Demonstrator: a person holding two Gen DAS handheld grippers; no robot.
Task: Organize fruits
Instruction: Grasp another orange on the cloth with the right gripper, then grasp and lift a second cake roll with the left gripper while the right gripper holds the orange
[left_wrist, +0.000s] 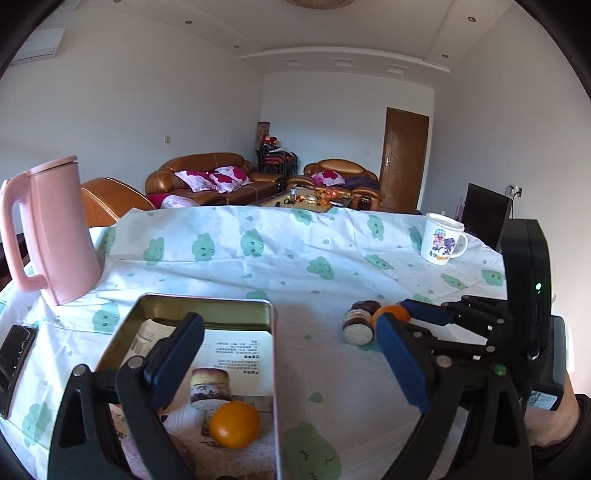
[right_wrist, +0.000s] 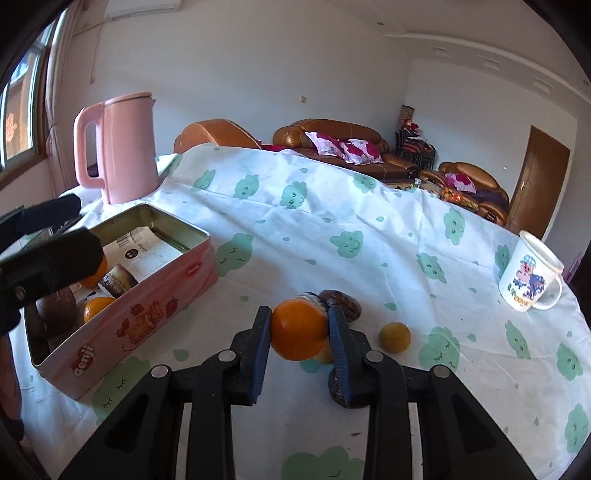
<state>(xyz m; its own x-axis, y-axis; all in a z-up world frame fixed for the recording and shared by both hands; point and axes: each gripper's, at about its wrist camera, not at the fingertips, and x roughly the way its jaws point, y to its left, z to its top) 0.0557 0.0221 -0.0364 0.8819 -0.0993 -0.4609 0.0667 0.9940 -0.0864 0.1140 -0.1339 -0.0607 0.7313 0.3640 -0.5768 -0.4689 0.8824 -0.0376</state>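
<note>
Orange fruit sits clamped between the blue pads of the right claw (right_wrist: 299, 334), held low at the centre of the right wrist view, above the cloud-print cloth of the desk (right_wrist: 369, 229). The held orange (right_wrist: 297, 328) hangs just in front of a round brown pastry (right_wrist: 338, 301), with a smaller yellowish fruit (right_wrist: 394, 336) lying apart at lower right. At left, the pink tin (right_wrist: 147, 314) stands open, its near long wall facing the fruit across a bare strip of cloth; two oranges and cakes lie inside. The left claw (left_wrist: 291, 354) hovers over the tin with its jaws spread wide and nothing between them, one finger above the tin's inside, the other beyond its right rim. Another orange (left_wrist: 234, 424) rests at the tin's near end in the left wrist view. A pink kettle (right_wrist: 122, 147) stands behind the tin at upper left; a printed mug (right_wrist: 532, 275) stands near the desk's right edge, with open cloth between.
</note>
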